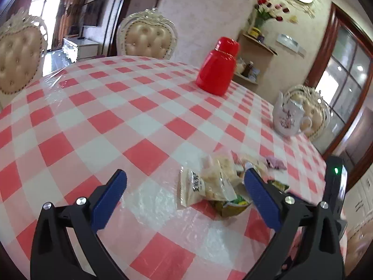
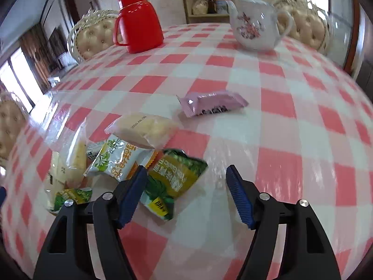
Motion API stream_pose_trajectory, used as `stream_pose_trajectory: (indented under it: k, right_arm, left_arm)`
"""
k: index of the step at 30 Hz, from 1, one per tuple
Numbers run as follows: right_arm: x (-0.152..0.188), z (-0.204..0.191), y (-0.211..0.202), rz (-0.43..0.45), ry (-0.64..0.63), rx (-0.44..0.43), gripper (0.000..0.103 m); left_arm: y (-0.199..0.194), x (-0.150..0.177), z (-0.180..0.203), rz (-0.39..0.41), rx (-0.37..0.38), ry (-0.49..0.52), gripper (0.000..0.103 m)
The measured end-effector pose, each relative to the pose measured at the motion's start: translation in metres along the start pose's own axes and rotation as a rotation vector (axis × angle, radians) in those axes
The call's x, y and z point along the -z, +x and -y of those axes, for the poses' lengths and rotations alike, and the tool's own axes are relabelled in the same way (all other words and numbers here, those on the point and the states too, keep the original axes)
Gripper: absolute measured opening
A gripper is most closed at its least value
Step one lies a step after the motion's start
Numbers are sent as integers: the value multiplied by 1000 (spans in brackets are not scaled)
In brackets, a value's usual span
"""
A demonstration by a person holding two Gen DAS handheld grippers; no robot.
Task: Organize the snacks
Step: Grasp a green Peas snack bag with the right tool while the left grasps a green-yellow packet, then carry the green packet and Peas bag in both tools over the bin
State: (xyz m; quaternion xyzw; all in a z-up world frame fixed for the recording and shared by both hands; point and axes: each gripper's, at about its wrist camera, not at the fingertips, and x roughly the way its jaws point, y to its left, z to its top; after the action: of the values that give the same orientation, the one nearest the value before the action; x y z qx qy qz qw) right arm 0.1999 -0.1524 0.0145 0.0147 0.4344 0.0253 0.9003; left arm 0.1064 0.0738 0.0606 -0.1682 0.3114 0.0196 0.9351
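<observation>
A pile of snack packets lies on the red-and-white checked table. In the right wrist view it holds a green-yellow packet (image 2: 173, 182), a white-green packet (image 2: 114, 161), a clear packet of pale snacks (image 2: 143, 130) and other packets at the left (image 2: 67, 163). A pink packet (image 2: 209, 105) lies apart, farther back. My right gripper (image 2: 186, 175) is open and empty, just above the green-yellow packet. In the left wrist view the pile (image 1: 209, 182) sits between my fingertips, toward the right one. My left gripper (image 1: 184, 177) is open and empty. The pink packet (image 1: 276, 162) lies behind.
A red lidded jug (image 2: 137, 21) and a flowered white teapot (image 2: 255, 24) stand at the table's far side. Cream tufted chairs (image 1: 146, 37) surround the table. The right gripper's black body (image 1: 338, 184) shows at the right edge of the left wrist view.
</observation>
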Motion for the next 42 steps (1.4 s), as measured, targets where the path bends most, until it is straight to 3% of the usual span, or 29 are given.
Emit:
stream_pose_trajectory:
  k: [3,5,10,13,17,20,21,22,23,24,25,27,31,35,39,42]
  right_arm:
    - [7,-3,-4,-7,-41,-82,33]
    - [15,2,-14,2,-46,-95,27]
    - [34,35,-59,62,32,-174,25]
    - [51,54,-90,114,61,-225,25]
    - [65,78,-104,124,125,-277,25]
    - [65,83,-107,132,151,-289,25]
    - [66,82,-109,135,150,-295,25]
    - [66,81,-109,135,149,-301,25]
    - [67,79,-109,132,146,-305,25]
    - [67,77,-109,129,139,-308,25]
    - [68,74,-110,127,128,-310,25]
    - [69,68,-110,122,107,-314,25]
    - [72,61,-109,114,81,-319,25]
    - [74,59,-110,117,77,-330,25]
    - [75,59,-108,118,82,-323,25]
    - [77,60,-108,133,102,-317,25]
  left_arm:
    - [2,3,8,-22,17,38,101]
    - [3,5,13,-21,11,69,101]
    - [11,16,23,-98,66,96,101]
    - [19,33,45,-143,90,186,101]
    - [28,57,76,-152,60,305,98]
    - [43,52,76,-168,31,250,92]
    - [49,50,76,-187,15,238,82]
    - [57,49,76,-218,13,230,61]
    - [68,49,76,-263,22,226,52]
    - [68,47,77,-252,16,232,48]
    - [71,46,81,-254,18,250,36]
    - [70,47,81,-256,42,254,34]
    - [40,50,77,-168,46,313,33]
    - [13,52,74,-167,136,289,33]
    - [0,63,82,-119,82,358,33]
    - [-4,67,84,-106,68,356,33]
